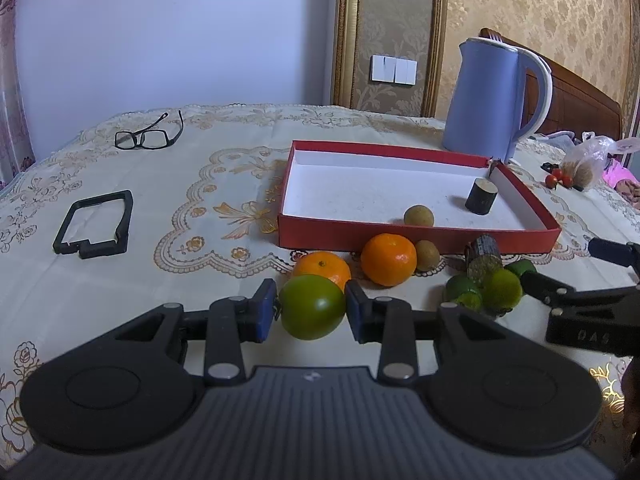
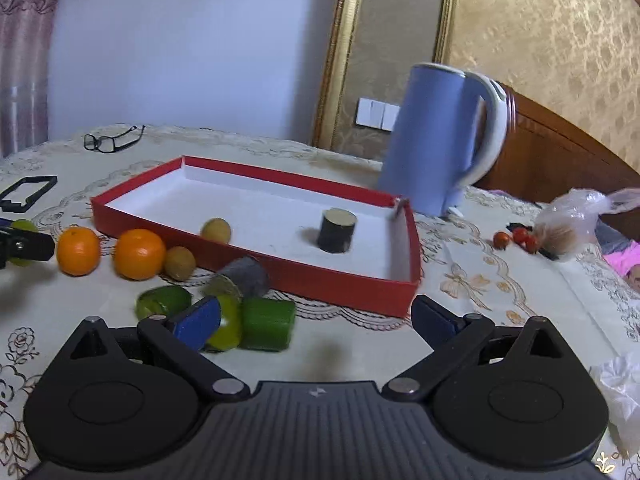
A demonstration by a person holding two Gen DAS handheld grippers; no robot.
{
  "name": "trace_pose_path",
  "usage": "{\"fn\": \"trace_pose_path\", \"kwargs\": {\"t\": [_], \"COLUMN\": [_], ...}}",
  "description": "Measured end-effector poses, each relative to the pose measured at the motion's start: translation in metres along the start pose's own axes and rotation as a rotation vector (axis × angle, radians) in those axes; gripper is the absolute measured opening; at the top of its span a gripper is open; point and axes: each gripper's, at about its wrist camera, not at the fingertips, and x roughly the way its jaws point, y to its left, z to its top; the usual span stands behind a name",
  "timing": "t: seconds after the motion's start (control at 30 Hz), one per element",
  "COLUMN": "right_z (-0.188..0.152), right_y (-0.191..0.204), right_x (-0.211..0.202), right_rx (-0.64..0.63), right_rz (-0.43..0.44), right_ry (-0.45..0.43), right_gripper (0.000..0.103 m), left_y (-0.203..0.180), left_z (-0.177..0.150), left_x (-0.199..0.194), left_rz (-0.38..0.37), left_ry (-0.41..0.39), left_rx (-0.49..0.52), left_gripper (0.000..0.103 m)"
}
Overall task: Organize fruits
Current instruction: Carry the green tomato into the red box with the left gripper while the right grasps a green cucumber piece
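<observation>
The left gripper (image 1: 312, 312) is clamped across the middle of a smooth round green fruit (image 1: 313, 307), near the red shallow cardboard tray (image 1: 416, 236). It looks firm, light and slippery, so a grip across its widest part suits. The right gripper (image 2: 316, 326) is spread wide, empty.

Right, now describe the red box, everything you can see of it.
The red box is a shallow rectangular tray, apparently cardboard, red outside with a white lining. It lies flat and open-topped on the lace tablecloth, in front of the blue kettle. The far right corner looks torn or split. Inside sit a small brownish round fruit near the front wall and a dark upright cylinder piece toward the right end. Oranges and other fruit lie just outside its front wall; neither gripper touches it.
</observation>
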Motion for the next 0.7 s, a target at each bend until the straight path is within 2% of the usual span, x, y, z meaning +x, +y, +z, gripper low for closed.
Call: {"fn": "trace_pose_path", "kwargs": {"t": [0.2,0.53,0.63,0.7], "right_z": [-0.005,-0.001,-0.001,-0.001], "right_y": [-0.01,0.004,-0.001,-0.007], "right_x": [-0.001,0.021,0.023,0.024], "right_rx": [0.01,-0.022,-0.002,0.021], "right_rz": [-0.005,0.004,-0.022,0.002], "right_ry": [0.028,0.063,0.068,0.09], "right_gripper": [0.097,0.096,0.083,0.07], "left_y": [0.0,-0.003,-0.003,-0.005], "left_z": [0.001,0.002,0.002,0.003], "left_x": [-0.002,-0.003,-0.006,-0.009], "left_rz": [-0.002,-0.001,0.004,0.007], "left_ry": [-0.006,-0.009,-0.026,-0.041], "left_rx": [-0.002,0.001,0.008,0.02], "left_gripper": [0.034,0.034,0.034,0.034]}}
